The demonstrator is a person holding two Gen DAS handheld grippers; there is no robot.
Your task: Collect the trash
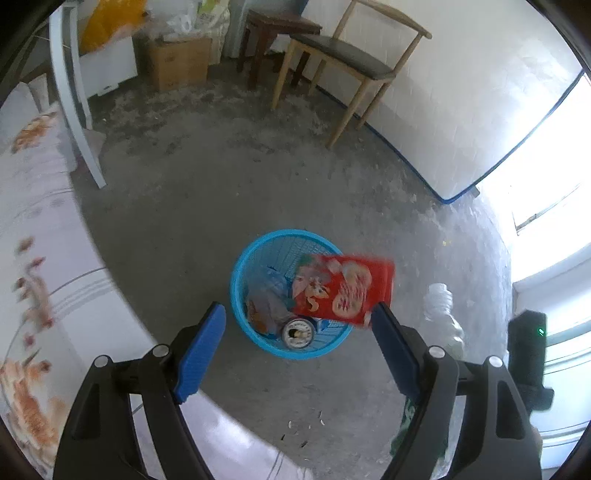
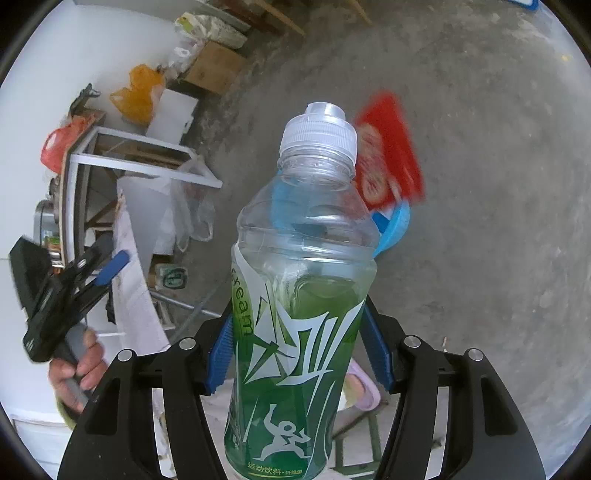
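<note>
A blue mesh basket [image 1: 243,258] stands on the concrete floor and holds a drink can [image 1: 297,334] and a crumpled wrapper [image 1: 266,299]. A red snack packet [image 1: 343,290], blurred, hangs over the basket's right rim, one corner beside my left gripper's right fingertip. My left gripper [image 1: 299,309] is open above the basket, its pads pressing on nothing. My right gripper [image 2: 297,317] is shut on a clear plastic bottle [image 2: 299,258] with a green label and white cap. Behind the bottle, the red packet [image 2: 388,155] and basket [image 2: 395,221] show. A hand [image 2: 79,365] holds the left gripper [image 2: 110,266].
A table with a flowered cloth [image 1: 37,258] runs along the left. At the back stand a wooden chair [image 1: 351,59], a dark stool [image 1: 273,33] and a cardboard box [image 1: 177,62]. Small scraps [image 1: 310,424] lie on the floor near me. A slippered foot [image 2: 364,387] is below the bottle.
</note>
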